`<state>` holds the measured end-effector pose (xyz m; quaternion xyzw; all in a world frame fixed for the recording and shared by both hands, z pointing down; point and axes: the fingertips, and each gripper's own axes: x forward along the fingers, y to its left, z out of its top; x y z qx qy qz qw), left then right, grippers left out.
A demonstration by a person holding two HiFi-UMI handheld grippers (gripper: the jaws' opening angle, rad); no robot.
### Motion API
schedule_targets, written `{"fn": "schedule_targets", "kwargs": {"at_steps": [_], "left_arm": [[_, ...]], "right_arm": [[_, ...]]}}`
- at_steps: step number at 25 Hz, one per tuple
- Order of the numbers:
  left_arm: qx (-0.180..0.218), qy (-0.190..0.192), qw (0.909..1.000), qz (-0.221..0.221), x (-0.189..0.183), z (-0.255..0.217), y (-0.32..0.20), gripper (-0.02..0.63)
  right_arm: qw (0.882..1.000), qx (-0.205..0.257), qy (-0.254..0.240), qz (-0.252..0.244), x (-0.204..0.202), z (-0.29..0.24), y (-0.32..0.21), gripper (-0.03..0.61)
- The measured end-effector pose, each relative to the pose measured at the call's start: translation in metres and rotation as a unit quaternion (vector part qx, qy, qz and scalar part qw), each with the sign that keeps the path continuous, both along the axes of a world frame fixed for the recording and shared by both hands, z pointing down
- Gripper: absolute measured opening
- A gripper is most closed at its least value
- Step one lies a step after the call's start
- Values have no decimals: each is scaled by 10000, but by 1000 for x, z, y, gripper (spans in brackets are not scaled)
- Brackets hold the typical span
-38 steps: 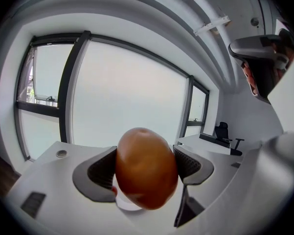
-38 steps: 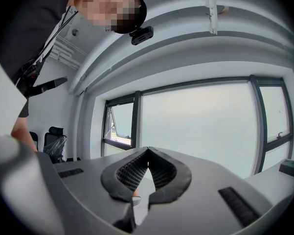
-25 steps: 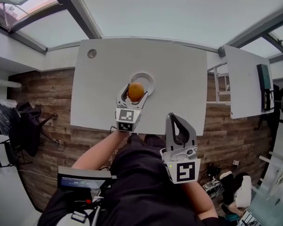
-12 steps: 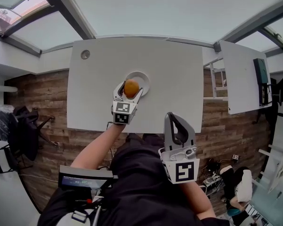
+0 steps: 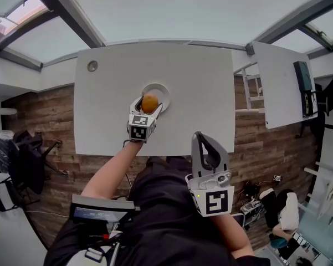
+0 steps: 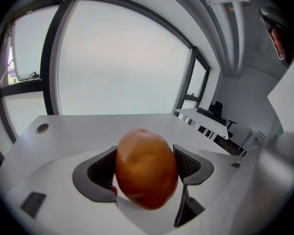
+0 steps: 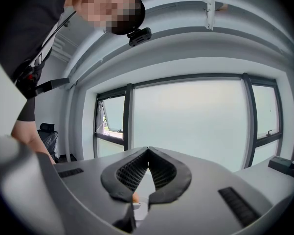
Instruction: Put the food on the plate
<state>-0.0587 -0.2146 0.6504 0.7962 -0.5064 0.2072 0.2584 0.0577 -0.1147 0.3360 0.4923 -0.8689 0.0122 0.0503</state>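
while the right gripper [image 7: 147, 151] jaws meet empty, the left gripper [image 5: 149, 102] jaws clasp smooth, oval orange food [image 6: 146, 168] over the round plate [image 5: 163, 90].

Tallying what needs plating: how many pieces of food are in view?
1: the orange-brown rounded food item, clamped in the left gripper over the white round plate. No other shows.

A white desk [image 5: 205, 87] is set on a wood-plank floor [image 5: 41, 115], a second desk [image 5: 277, 87] beside it; daylight is admitted by large windows [image 6: 122, 62].
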Motion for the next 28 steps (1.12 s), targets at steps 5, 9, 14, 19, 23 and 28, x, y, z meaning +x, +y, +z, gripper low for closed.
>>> {"fn": "schedule_targets", "kwargs": {"at_steps": [5, 9, 14, 19, 23, 28], "left_arm": [[-58, -153, 9999, 48, 1, 21, -3, 342], [-375, -34, 9992, -112, -2, 44, -7, 342], [-634, -61, 9980, -16, -1, 61, -4, 342], [-761, -81, 9971, -41, -1, 68, -6, 342], [-897, -87, 9959, -108, 5, 77, -7, 342], [-959, -211, 9952, -62, 2, 87, -10, 342]], "right_arm": [[9998, -59, 85, 144, 15, 2, -1, 6], [9997, -77, 98, 201, 23, 4, -2, 6], [9995, -167, 51, 266, 32, 9, -1, 6], [9994, -232, 8, 268, 39, 10, -5, 6], [9994, -266, 52, 233, 44, 13, -4, 6], [9993, -326, 87, 164, 42, 20, -6, 6]]}}
